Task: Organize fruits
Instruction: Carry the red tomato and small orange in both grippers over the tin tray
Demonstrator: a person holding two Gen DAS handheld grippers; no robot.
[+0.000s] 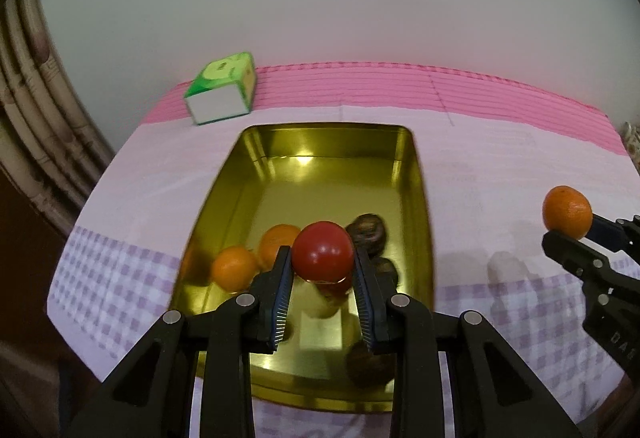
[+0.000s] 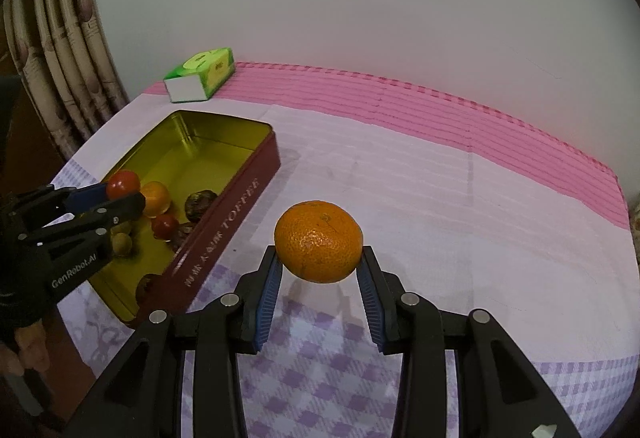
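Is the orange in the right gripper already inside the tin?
No, the right gripper holds the orange above the tablecloth, well to the right of the toffee tin.

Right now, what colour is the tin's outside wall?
Dark red with pale lettering on the tin; best seen in the right wrist view.

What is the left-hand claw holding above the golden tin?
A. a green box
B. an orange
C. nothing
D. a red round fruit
D: the left gripper is closed on a red round fruit above the tin, while the orange is in the right gripper.
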